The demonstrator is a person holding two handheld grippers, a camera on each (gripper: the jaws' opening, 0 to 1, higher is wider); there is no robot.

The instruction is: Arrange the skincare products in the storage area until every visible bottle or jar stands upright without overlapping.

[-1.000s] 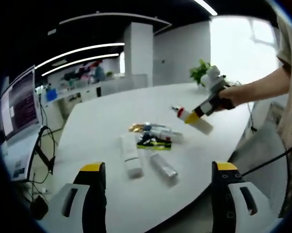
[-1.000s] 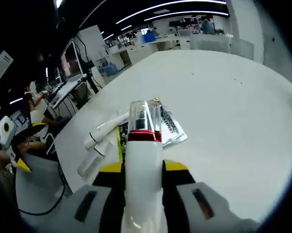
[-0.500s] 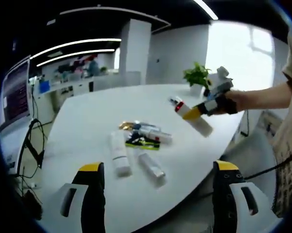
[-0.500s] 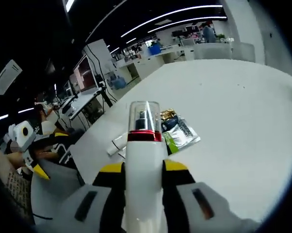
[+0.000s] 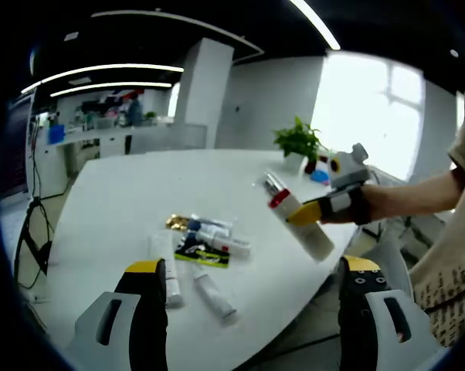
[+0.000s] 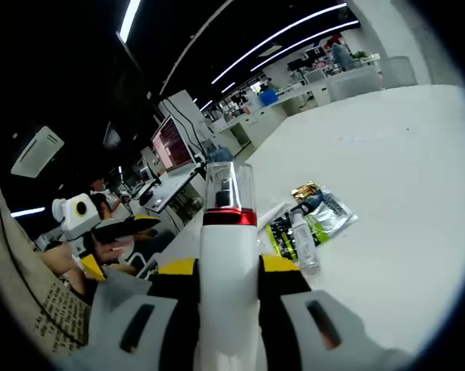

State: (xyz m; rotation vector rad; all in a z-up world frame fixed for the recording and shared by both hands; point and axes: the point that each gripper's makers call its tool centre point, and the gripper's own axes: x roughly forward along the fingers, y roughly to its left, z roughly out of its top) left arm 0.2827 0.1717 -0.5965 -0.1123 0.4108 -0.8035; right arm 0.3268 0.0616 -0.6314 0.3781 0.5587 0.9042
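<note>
The right gripper (image 6: 228, 282) clamps a white pump bottle (image 6: 228, 255) with a red band and clear cap; no label text is legible. The left gripper (image 5: 252, 305) gapes wide above the white table (image 5: 124, 193).

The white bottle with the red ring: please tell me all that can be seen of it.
The white bottle is tall and smooth, probably plastic, with a red ring below a clear cap showing a dark pump inside. The right tool is shut on its body, holding it in the air above the white table. In the left gripper view it is tilted, cap up and away from the hand.
</note>
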